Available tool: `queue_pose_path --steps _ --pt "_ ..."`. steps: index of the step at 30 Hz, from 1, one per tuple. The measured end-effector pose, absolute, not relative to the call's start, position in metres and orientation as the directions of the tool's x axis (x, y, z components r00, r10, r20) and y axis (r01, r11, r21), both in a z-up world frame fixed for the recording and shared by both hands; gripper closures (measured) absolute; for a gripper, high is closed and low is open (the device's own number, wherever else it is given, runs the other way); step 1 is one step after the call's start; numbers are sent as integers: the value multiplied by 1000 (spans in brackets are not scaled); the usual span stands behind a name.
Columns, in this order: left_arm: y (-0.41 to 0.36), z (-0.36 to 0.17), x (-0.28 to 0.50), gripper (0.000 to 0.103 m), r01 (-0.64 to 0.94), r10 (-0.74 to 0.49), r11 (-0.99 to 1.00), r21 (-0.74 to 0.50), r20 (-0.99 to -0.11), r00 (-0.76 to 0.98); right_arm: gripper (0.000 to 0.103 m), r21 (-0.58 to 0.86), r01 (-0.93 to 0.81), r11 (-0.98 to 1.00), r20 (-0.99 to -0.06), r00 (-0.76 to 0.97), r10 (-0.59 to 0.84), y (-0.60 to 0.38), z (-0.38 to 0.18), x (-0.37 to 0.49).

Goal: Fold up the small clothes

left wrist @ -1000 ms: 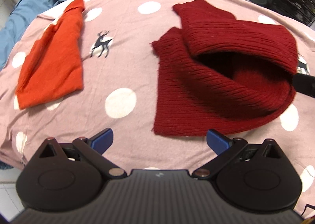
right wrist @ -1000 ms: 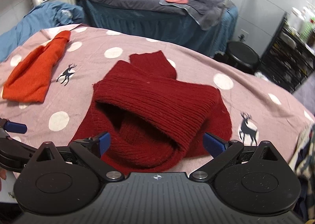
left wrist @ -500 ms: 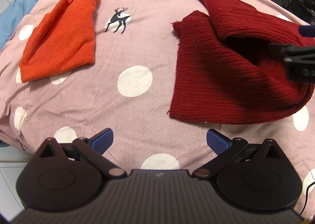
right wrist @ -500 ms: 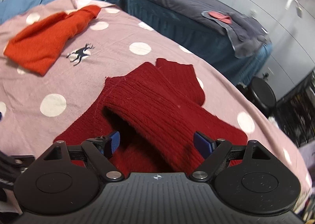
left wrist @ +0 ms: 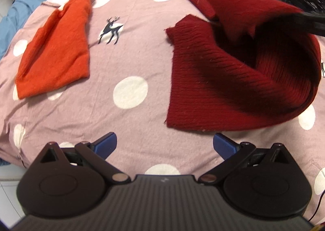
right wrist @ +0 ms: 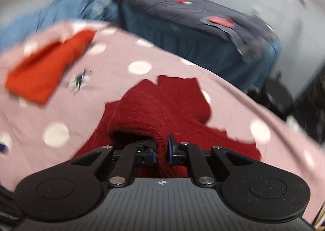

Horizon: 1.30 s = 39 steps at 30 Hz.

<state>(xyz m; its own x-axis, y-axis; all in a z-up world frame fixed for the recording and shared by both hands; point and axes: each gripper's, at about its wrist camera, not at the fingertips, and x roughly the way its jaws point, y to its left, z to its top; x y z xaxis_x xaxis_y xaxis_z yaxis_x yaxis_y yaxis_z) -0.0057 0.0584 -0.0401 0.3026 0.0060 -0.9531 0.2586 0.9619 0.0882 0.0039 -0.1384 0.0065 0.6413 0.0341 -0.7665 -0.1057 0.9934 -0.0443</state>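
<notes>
Pink polka-dot bedding (left wrist: 130,33) with a deer print is covering the bed on which a dark red knit sweater (left wrist: 223,80) is lying partly folded. An orange garment (left wrist: 56,48) is lying well apart from the sweater, beyond the deer print. The right tongs (right wrist: 161,150) are being kept clamped on the sweater's lifted upper edge, while the left tongs (left wrist: 164,145) are being held wide apart just before the sweater's near hem, touching nothing.

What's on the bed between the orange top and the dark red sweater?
Only sheet: in the left claw's view, the orange top and red sweater are separated by pink sheet printed with a deer.
</notes>
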Motion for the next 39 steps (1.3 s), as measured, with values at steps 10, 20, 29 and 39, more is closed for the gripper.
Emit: queue_pose_path --steps 10,20,29,39 --pt "18 -39 23 0 385 -79 922 52 -945 317 91 39 324 945 -885 450 -118 -258 2 -170" --pt "-6 -60 61 0 392 -77 919 38 -959 274 92 25 565 825 -968 219 -121 -267 -47 -264" --pt "3 -62 78 0 331 -141 942 -55 -960 243 88 -229 623 748 -942 53 -332 -310 -57 -301" --pt "-34 -79 144 0 202 -322 942 -269 -895 308 0 -227 636 737 -894 165 -417 -287 -31 -271"
